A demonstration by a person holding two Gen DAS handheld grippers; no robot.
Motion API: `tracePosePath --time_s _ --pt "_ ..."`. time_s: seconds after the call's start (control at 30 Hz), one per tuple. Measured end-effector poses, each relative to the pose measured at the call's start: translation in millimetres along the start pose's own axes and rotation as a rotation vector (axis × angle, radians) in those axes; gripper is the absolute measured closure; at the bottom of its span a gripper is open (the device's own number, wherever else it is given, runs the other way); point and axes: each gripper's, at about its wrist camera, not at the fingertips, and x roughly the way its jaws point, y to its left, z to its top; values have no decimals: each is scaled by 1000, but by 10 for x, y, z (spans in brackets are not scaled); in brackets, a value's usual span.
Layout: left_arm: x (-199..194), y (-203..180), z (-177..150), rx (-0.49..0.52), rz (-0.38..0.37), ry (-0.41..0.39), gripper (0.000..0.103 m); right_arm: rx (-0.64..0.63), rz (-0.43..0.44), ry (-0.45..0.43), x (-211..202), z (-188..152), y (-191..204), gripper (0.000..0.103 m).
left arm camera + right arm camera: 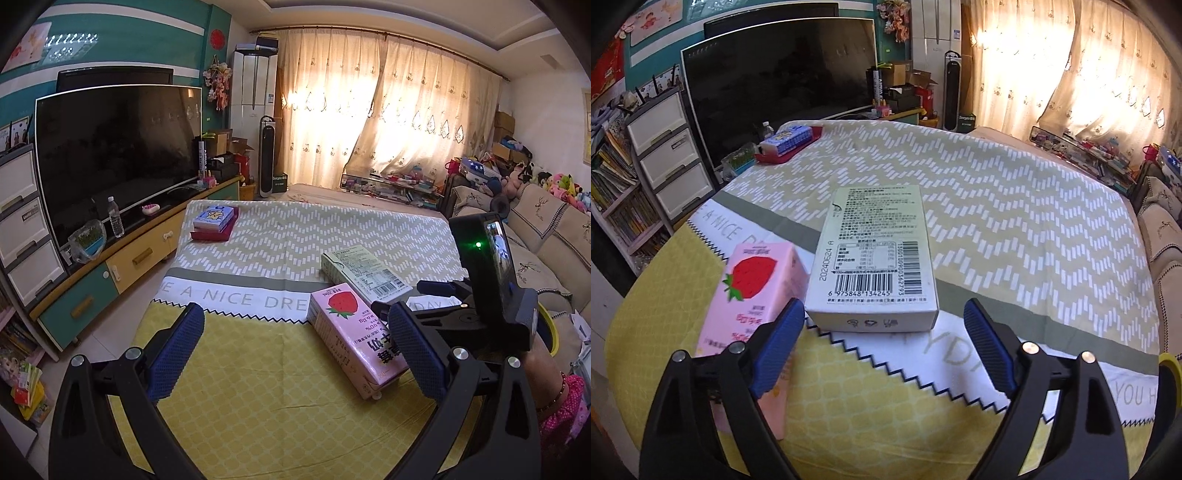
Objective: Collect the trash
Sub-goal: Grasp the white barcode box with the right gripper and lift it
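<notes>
The right tool (884, 332) is spread wide, nothing pinched, just short of the pale green carton (877, 254) lying flat on the table (1015, 221). The left tool (295, 350) is spread too, empty. The pink strawberry carton (753, 295) sits touching on the left, so it could easily get knocked or clipped. "20240524 A" and "6 975848 134245" can be read; the cloth says "A NICE".
</notes>
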Motion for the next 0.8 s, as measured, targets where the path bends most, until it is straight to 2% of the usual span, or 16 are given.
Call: tracePosePath --time_s 0.13,0.3,0.6,0.63,0.67,0.8 --pt "-21 -15 -4 3 2 -3 5 13 -12 1 -8 -9 -76 20" --pt "14 -38 -22 3 -10 4 5 -43 30 8 49 7 9 20" --pt "24 -95 -32 11 -21 13 5 6 48 41 156 60 -53 21" --pt "24 -104 -34 12 -23 13 5 14 53 43 166 65 -63 24" --pt "22 -112 -34 14 -24 13 5 21 59 46 175 68 -72 31" --pt "-1 -149 -32 24 -27 10 5 30 42 19 129 62 -79 33"
